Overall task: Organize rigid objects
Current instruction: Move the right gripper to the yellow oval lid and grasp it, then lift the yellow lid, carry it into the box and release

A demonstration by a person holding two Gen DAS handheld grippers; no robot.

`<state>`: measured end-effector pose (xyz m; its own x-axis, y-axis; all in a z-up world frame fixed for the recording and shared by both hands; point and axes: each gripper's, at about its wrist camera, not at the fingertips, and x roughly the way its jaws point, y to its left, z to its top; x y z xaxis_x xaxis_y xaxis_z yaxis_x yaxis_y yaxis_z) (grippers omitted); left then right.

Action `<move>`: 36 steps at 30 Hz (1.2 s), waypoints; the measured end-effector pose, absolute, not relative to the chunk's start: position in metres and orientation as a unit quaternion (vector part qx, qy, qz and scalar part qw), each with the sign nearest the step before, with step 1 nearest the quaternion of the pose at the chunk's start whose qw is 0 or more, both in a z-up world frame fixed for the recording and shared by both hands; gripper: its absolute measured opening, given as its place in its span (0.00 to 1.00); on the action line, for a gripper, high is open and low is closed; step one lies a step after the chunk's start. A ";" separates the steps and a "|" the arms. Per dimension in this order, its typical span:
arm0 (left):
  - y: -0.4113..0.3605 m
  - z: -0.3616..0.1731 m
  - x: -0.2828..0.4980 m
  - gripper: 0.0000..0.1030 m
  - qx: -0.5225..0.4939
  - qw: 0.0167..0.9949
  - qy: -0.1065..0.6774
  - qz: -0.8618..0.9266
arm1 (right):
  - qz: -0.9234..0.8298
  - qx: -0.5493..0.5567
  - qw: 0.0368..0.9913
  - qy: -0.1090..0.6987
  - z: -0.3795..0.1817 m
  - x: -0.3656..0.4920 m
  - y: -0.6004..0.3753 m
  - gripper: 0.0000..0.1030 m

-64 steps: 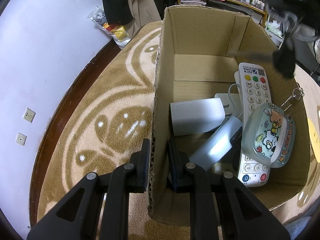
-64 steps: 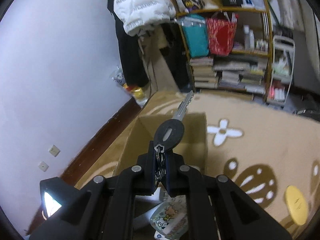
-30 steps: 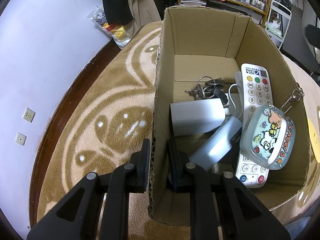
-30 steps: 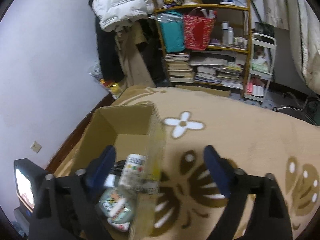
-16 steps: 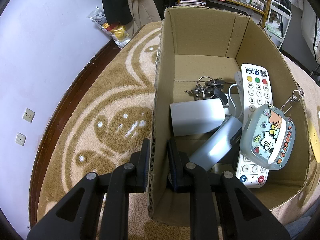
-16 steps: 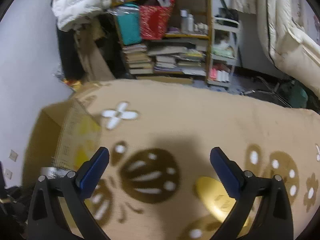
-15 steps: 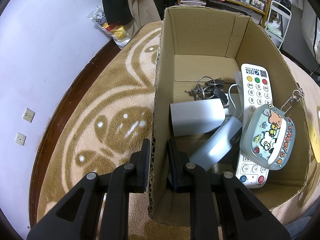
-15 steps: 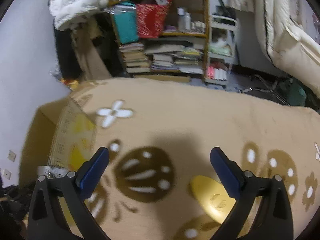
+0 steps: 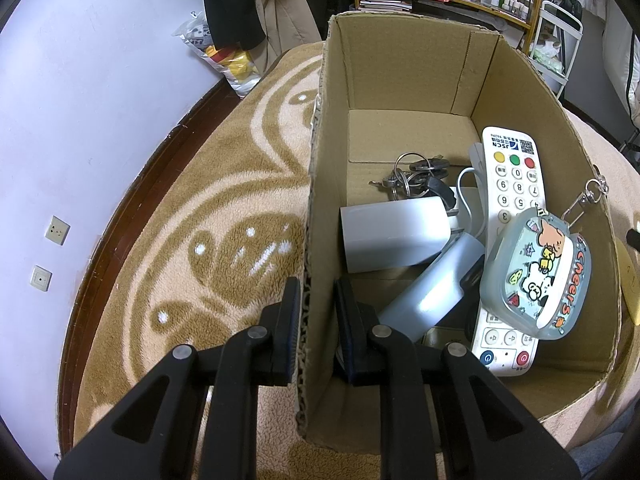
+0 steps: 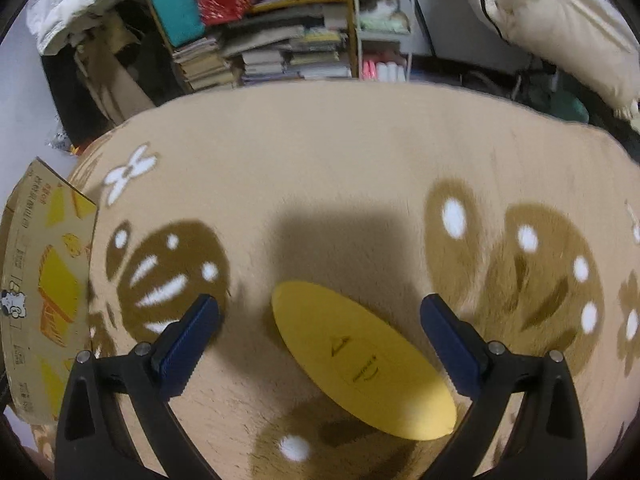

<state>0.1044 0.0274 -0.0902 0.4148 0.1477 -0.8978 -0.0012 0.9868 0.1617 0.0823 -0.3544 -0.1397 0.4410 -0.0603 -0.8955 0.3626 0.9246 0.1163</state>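
My left gripper [image 9: 316,320] is shut on the near left wall of the cardboard box [image 9: 320,184]. Inside the box lie a bunch of keys [image 9: 416,176], a white remote [image 9: 516,200], a white charger block [image 9: 392,236], a pale cylinder-like object [image 9: 432,292] and a clear cartoon-printed case [image 9: 536,272]. My right gripper [image 10: 320,336] is wide open and empty, hovering above a flat yellow oval object [image 10: 360,360] on the beige rug. The box's printed outer wall [image 10: 40,288] shows at the left of the right wrist view.
A patterned brown and beige rug [image 10: 360,160] covers the floor. Bookshelves with books and bags [image 10: 272,40] stand at the back, with a white cart [image 10: 384,28] beside them. A purple wall [image 9: 80,100] with sockets runs along the left.
My right gripper dropped the keys into the box, opened wide, and swung right and down over the yellow oval object. My left gripper has kept its hold on the box wall.
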 end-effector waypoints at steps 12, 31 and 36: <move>0.029 -0.090 0.104 0.18 0.068 0.838 0.539 0.044 | -0.143 0.164 0.801 0.557 -0.169 0.067 -0.358 0.93; 0.028 -0.090 0.104 0.18 0.069 0.838 0.539 0.044 | -0.155 0.131 0.815 0.543 -0.160 0.058 -0.342 0.60; 0.028 -0.090 0.104 0.18 0.069 0.838 0.539 0.044 | -0.143 0.120 0.827 0.529 -0.150 0.062 -0.334 0.59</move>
